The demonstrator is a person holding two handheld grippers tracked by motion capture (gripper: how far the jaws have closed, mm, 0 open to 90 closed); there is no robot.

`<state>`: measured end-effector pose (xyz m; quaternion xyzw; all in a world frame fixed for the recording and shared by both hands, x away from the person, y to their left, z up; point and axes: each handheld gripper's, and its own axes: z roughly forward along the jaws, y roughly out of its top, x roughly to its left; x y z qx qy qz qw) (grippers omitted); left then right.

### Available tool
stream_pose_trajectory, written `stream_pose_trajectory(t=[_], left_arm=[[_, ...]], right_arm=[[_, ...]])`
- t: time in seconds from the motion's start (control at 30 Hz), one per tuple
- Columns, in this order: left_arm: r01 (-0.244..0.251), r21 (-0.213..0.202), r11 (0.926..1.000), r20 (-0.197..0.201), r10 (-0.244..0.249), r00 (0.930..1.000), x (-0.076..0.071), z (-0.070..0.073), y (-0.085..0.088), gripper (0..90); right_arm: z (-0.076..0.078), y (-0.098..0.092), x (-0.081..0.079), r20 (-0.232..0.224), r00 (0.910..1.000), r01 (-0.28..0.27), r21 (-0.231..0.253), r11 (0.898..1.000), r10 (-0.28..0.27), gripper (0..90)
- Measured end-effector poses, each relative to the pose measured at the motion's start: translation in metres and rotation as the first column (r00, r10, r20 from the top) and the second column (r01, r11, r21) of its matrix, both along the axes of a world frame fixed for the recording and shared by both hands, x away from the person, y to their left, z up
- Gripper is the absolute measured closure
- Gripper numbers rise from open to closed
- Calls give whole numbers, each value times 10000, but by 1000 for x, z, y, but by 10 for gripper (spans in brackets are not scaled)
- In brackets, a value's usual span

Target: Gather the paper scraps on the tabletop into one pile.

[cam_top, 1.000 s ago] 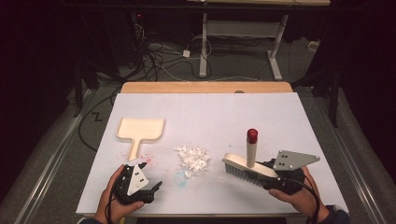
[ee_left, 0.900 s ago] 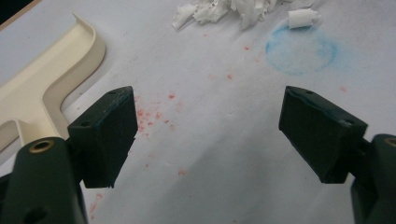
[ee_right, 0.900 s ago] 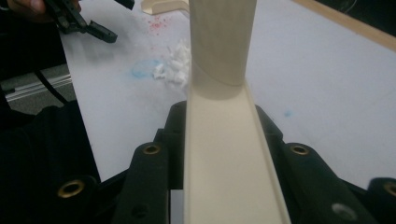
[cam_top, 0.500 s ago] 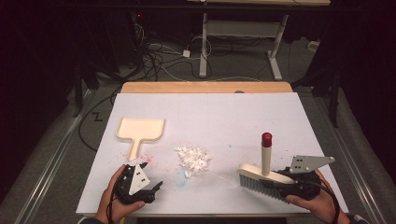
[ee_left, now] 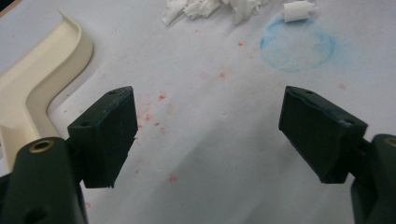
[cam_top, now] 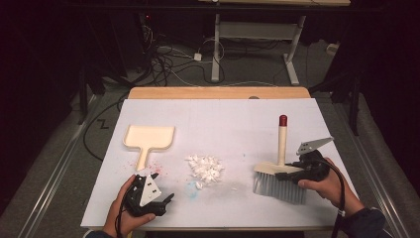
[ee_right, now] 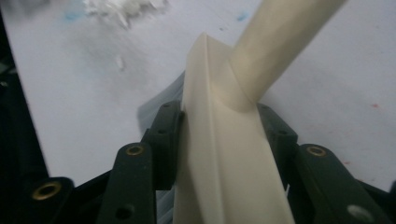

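I had the right gripper (cam_top: pixel 289 174) at the near right of the white table (cam_top: pixel 237 119), its jaws either side of the cream head of the hand brush (cam_top: pixel 280 171). In the right gripper view the cream block (ee_right: pixel 224 154) ran up between the two black jaws, and their inner faces lay against its sides. Those jaws had just been opening a little, with the brush head between them; as far as I could tell they were touching it. The brush stood with its grey bristles on the table and its red-tipped handle (cam_top: pixel 282 139) pointing up and away from me.

My left gripper (cam_top: pixel 148 196) sat at the near left edge, jaws spread wide with nothing between them; in the left gripper view I saw bare table dotted with red specks between the two pads. The cream dustpan (cam_top: pixel 148 139) lay flat just beyond that gripper, handle pointing toward me. The pile of white paper scraps (cam_top: pixel 204 166) lay between the dustpan and the brush, well apart from the bristles, and a faint blue ring (ee_left: pixel 297 45) marked the table just on the near side of the pile.
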<state>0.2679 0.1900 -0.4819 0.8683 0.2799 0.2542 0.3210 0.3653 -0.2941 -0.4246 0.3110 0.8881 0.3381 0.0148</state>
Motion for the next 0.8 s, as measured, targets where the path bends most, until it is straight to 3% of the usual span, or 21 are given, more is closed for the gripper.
stream_pose_trajectory(t=[0.13, 0.2, 0.3, 0.43, 0.5, 0.53, 0.57, 0.6, 0.73, 0.8], left_arm=[[34, 14, 10000, -33, -34, 10000, 0, 0, -1, 188], [33, 16, 10000, -32, -33, 10000, 1, -1, -1, 188], [61, 36, 10000, -54, -61, 10000, 1, -1, -1, 188], [134, 90, 9999, -89, -134, 9999, 1, -1, -2, 188], [138, 87, 9999, -83, -137, 9999, 1, -1, -3, 188], [143, 73, 9999, -91, -143, 9999, 1, -1, -3, 188], [145, 62, 9999, -96, -144, 9999, 1, -1, -3, 188], [145, 54, 9999, -107, -144, 9998, 1, -2, -3, 188], [185, 89, 9998, -115, -184, 9998, 2, -2, -3, 188], [170, 41, 9998, -106, -170, 9998, 1, -2, -3, 188]], right_arm=[[-3, -3, 17, -134, 9999, -108, -493, 9987, 102, 518], [-3, -5, 23, -247, 9994, -252, -494, 9985, 240, 512], [-1, -6, 32, -15, 9992, -411, -811, 9959, 411, 472], [-3, -3, 43, 221, 9992, -271, -2008, 9793, 322, 437], [-5, -1, 48, 268, 9990, -280, -2185, 9754, 347, 424], [-6, 0, 50, 390, 9987, -221, -2395, 9707, 324, 419], [-5, 2, 50, 779, 9965, -66, -2879, 9576, 303, 454], [-3, 3, 50, 1270, 9915, 134, -3186, 9478, 287, 435], [9, 1, 50, 2398, 9705, 925, -2759, 9567, -247, 454], [12, 0, 47, 2714, 9618, 1054, -2489, 9628, -351, 440]])
